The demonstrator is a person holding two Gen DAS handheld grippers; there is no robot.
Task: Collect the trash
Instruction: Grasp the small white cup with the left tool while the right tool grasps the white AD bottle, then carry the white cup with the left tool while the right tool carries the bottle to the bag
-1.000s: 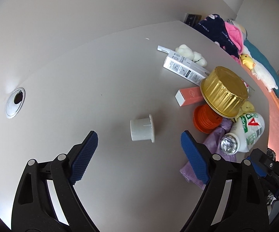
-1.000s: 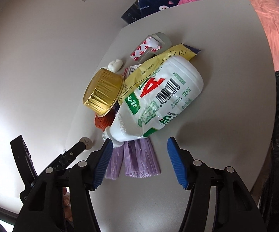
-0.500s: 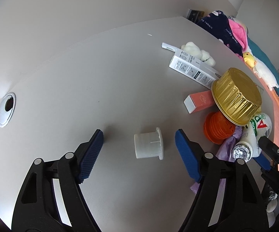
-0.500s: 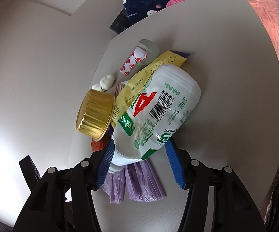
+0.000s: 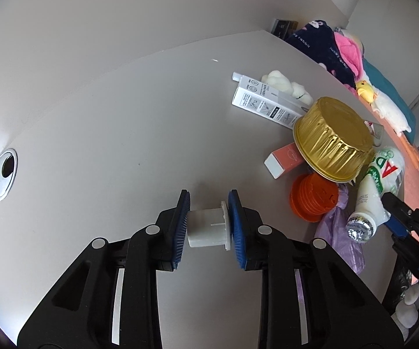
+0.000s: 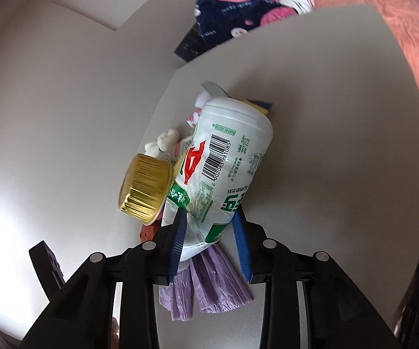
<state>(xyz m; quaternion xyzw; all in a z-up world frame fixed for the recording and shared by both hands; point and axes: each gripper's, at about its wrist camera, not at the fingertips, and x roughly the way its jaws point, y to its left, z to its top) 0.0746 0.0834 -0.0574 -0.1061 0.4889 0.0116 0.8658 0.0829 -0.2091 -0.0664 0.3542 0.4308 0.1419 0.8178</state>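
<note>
On the grey table (image 5: 93, 110), two grippers are working at once. The left gripper (image 5: 208, 226) is closing on one small white plastic spool (image 5: 208, 228), which is lying on its side with both blue pads touching its ends. The right gripper (image 6: 210, 241) is closing on the neck end of one white drink bottle (image 6: 224, 168), its pads pressing the crumpled label; the bottle is lying across one purple plastic bag (image 6: 209, 288).

Beside the bottle, trash is sitting in a loose pile: one gold foil cup (image 5: 335, 142) turned upside down, one orange lid (image 5: 314, 200) under its edge, one pink carton (image 5: 283, 160), one long white carton (image 5: 264, 101), and one lump of white cotton (image 5: 285, 85) just beyond it. One yellow wrapper (image 6: 260, 106) is peeking out behind the bottle.

One round metal cable hole (image 5: 3, 173) is sitting in the table far from the pile. A plain pale wall (image 5: 122, 14) is running behind the table, and a heap of dark blue and pink clothes (image 5: 325, 49) is lying past its far edge
</note>
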